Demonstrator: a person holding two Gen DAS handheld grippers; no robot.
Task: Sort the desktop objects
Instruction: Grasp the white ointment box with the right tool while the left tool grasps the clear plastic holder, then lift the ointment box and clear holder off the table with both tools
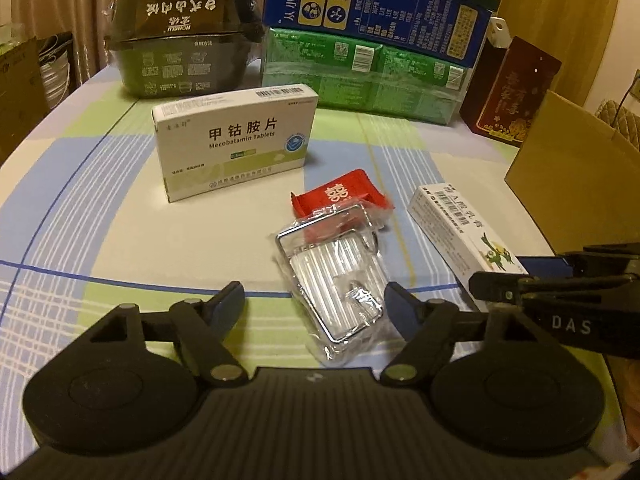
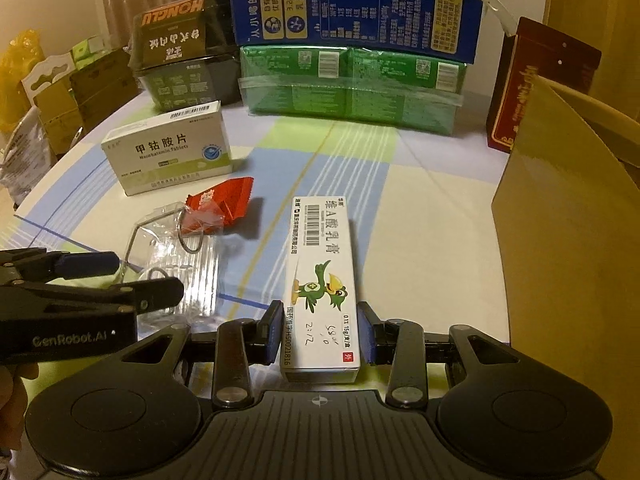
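A white ointment box with a green bird (image 2: 322, 280) lies on the table between the jaws of my right gripper (image 2: 320, 334), whose blue pads sit against its two sides. The box also shows in the left wrist view (image 1: 464, 232). My left gripper (image 1: 316, 306) is open and empty just above the table, with a clear plastic bag holding a metal clip (image 1: 336, 276) partly between its fingertips. A red packet (image 1: 344, 200) lies against the bag's far end. A white Mecobalamin tablet box (image 1: 236, 140) stands further back.
A black instant-meal bowl (image 1: 184, 32), a blue milk carton (image 1: 376, 8) on green tissue packs (image 1: 360, 76) and a dark red box (image 1: 516, 92) line the far edge. A tan cardboard box (image 2: 568, 216) stands close at right. The table has a checked cloth (image 1: 80, 200).
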